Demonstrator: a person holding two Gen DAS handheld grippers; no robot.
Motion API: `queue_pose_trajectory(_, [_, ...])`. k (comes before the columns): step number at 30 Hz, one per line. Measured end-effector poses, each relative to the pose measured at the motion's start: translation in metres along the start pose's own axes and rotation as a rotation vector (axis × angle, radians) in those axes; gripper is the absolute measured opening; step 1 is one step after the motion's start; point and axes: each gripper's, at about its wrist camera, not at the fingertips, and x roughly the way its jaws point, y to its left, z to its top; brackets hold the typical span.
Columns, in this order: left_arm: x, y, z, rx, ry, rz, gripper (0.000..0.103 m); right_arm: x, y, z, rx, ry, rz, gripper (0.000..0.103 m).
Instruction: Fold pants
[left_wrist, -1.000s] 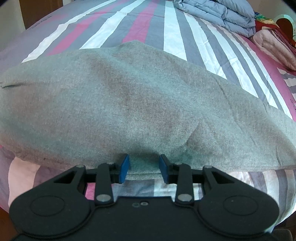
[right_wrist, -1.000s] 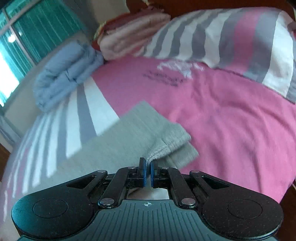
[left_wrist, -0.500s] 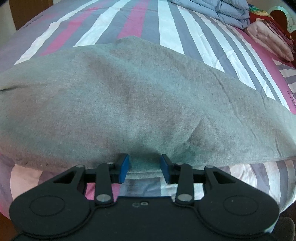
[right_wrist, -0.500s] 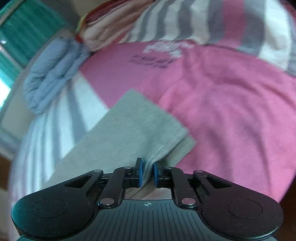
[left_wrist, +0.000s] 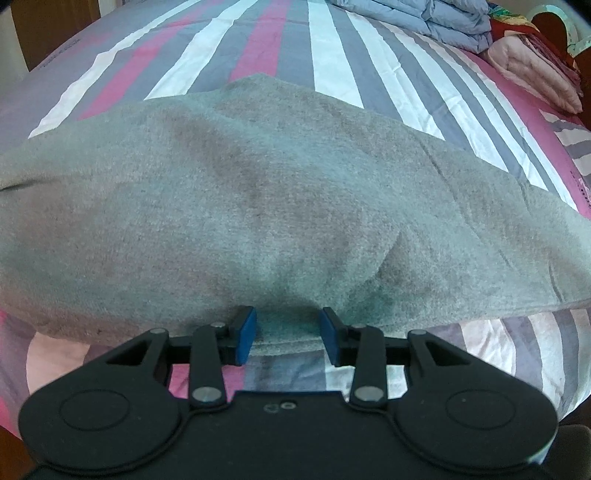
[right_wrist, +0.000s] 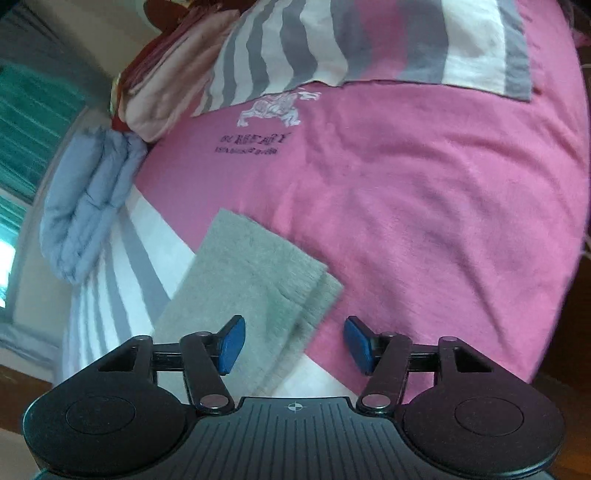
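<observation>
Two sets of fingers are working: the left gripper (left_wrist: 288, 334) is pinching the pants (left_wrist: 280, 206) edge, the right gripper (right_wrist: 293, 345) is opening, cuff released onto the bed (right_wrist: 424, 229). Uneven layers risk misaligned folding.

The left gripper (left_wrist: 288, 334) pinched a bunched edge of the grey pants (left_wrist: 280, 206), which lay spread across the striped bed (left_wrist: 332, 55). A folded blue quilt (left_wrist: 424, 18) sat at the far side.
</observation>
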Motion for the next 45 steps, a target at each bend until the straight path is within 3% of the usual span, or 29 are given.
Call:
queue_pose_trajectory(2, [0.000, 0.001, 0.000, -0.007, -0.001, 0.000, 0.030, 0.012, 0.009, 0.005, -0.014, -0.004, -0.043, 0.054])
queue_pose_trajectory(4, [0.000, -0.001, -0.001, -0.001, -0.004, 0.007, 0.030, 0.019, 0.021, 0.006, -0.078, -0.012, -0.089, 0.016])
queue_pose_trajectory(6, [0.000, -0.002, -0.002, 0.001, -0.006, 0.013, 0.030, 0.019, 0.033, 0.010, -0.098, -0.021, -0.070, 0.015])
queue_pose_trajectory(10, [0.000, -0.003, -0.003, -0.008, -0.009, 0.016, 0.030, -0.038, 0.094, 0.017, -0.359, -0.203, 0.174, 0.014])
queue_pose_trajectory(11, [0.000, -0.003, -0.003, -0.008, -0.011, 0.019, 0.030, -0.047, 0.098, 0.014, -0.431, -0.257, 0.166, 0.014])
queue_pose_trajectory(12, [0.000, -0.005, -0.004, -0.003, -0.012, 0.025, 0.030, -0.040, 0.091, 0.014, -0.445, -0.243, 0.119, 0.014])
queue_pose_trajectory(16, [-0.001, -0.009, -0.007, 0.029, -0.014, 0.042, 0.030, 0.019, 0.020, 0.013, -0.276, -0.035, -0.082, 0.014])
queue_pose_trajectory(19, [0.000, -0.007, -0.007, 0.021, -0.008, 0.041, 0.030, 0.023, 0.008, 0.003, -0.262, -0.041, -0.088, 0.016])
queue_pose_trajectory(20, [-0.001, -0.007, -0.006, 0.018, -0.007, 0.040, 0.030, 0.021, 0.008, 0.005, -0.239, -0.035, -0.085, 0.020])
queue_pose_trajectory(22, [-0.001, -0.007, -0.007, 0.014, -0.010, 0.039, 0.032, 0.014, 0.005, 0.010, -0.163, -0.024, -0.050, 0.042])
queue_pose_trajectory(24, [-0.001, -0.008, -0.008, 0.013, -0.020, 0.038, 0.034, 0.006, 0.003, 0.013, -0.141, -0.025, -0.027, 0.054])
queue_pose_trajectory(25, [-0.002, -0.010, -0.009, 0.014, -0.024, 0.042, 0.035, 0.004, 0.004, 0.012, -0.148, -0.020, -0.030, 0.055])
queue_pose_trajectory(28, [-0.007, -0.011, -0.009, 0.003, -0.039, 0.043, 0.039, 0.010, 0.003, 0.008, -0.094, 0.025, -0.015, 0.055])
queue_pose_trajectory(31, [-0.016, -0.014, -0.007, 0.008, -0.074, 0.059, 0.054, 0.011, 0.003, 0.007, -0.063, 0.007, -0.009, 0.054])
queue_pose_trajectory(32, [-0.021, -0.016, -0.007, 0.018, -0.102, 0.076, 0.056, 0.012, 0.006, 0.006, -0.064, -0.005, -0.010, 0.051])
queue_pose_trajectory(33, [-0.025, -0.017, -0.005, 0.028, -0.122, 0.086, 0.058, 0.014, 0.009, 0.007, -0.067, -0.011, -0.012, 0.035])
queue_pose_trajectory(35, [-0.028, -0.017, -0.001, 0.025, -0.139, 0.092, 0.062, 0.018, 0.016, 0.007, -0.067, -0.022, -0.023, 0.030])
queue_pose_trajectory(40, [-0.005, -0.006, 0.004, -0.048, -0.072, 0.129, 0.062, 0.028, 0.024, 0.002, -0.090, -0.021, -0.030, 0.030])
queue_pose_trajectory(43, [0.010, -0.007, -0.003, -0.013, -0.060, 0.163, 0.070, 0.033, 0.019, 0.002, -0.095, -0.004, -0.039, 0.030])
queue_pose_trajectory(44, [0.013, -0.010, -0.004, 0.010, -0.063, 0.178, 0.071, 0.034, 0.019, 0.002, -0.116, -0.006, -0.048, 0.028])
queue_pose_trajectory(45, [0.013, -0.012, -0.005, 0.014, -0.065, 0.185, 0.070, 0.034, 0.020, 0.002, -0.132, -0.013, -0.060, 0.020])
